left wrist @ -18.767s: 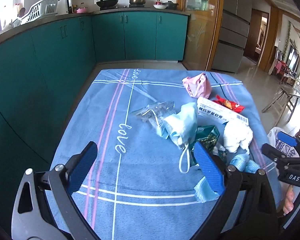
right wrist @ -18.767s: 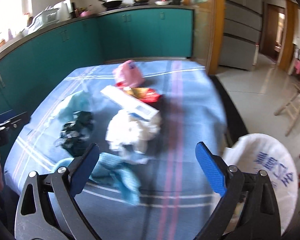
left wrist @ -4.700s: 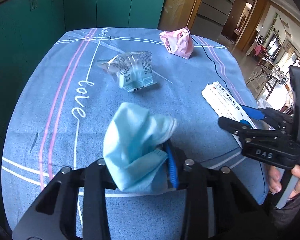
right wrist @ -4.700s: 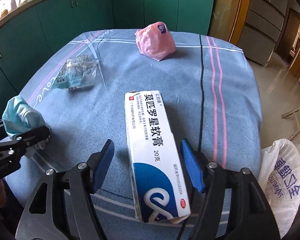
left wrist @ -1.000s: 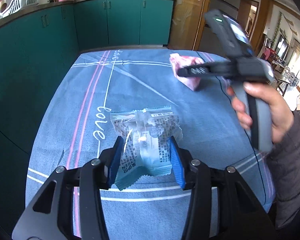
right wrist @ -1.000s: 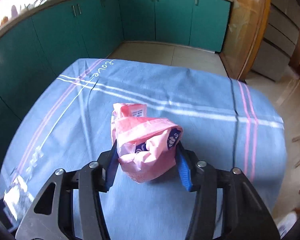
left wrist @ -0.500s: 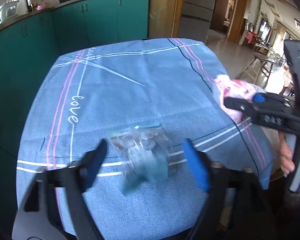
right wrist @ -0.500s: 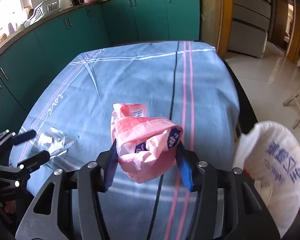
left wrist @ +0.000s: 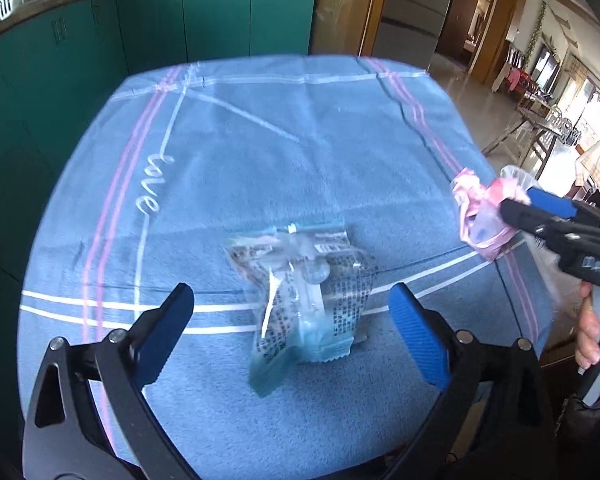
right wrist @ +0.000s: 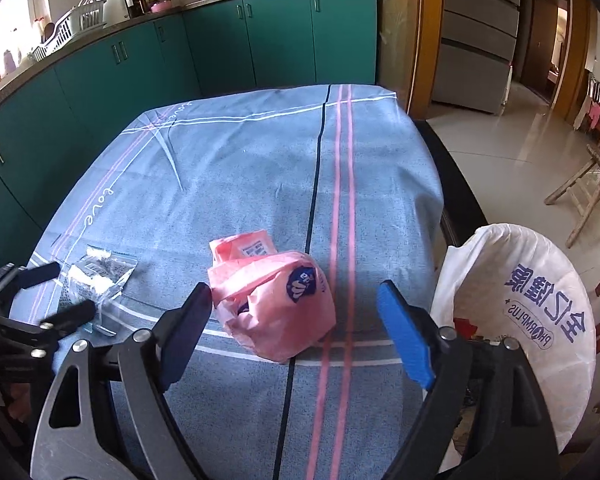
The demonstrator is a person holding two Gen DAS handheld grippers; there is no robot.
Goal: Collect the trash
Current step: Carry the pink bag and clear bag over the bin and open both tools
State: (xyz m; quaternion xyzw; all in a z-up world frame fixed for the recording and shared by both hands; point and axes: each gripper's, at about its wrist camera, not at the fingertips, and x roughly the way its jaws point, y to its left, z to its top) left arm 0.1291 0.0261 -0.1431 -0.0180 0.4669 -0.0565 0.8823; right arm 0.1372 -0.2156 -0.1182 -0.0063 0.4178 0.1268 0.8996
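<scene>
Daylight floods in from a window point(right wrist: 4, 40) at the upper left, glaring off the floor point(right wrist: 512, 148). The left wrist view is motion-blurred, the clear packet point(left wrist: 300, 292) smeared. Fisheye bending darkens every corner.

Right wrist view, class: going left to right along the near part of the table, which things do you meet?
Left gripper → clear printed packet → pink plastic bag → white trash bag.

My left wrist view looks steeply down over the near edge of the blue tablecloth point(left wrist: 300, 128), facing the green cabinets point(left wrist: 220, 12). My right wrist view sits further right, same heading, close in. Both share the cloth, the clear packet point(left wrist: 300, 288) and the pink bag point(right wrist: 276, 304).
</scene>
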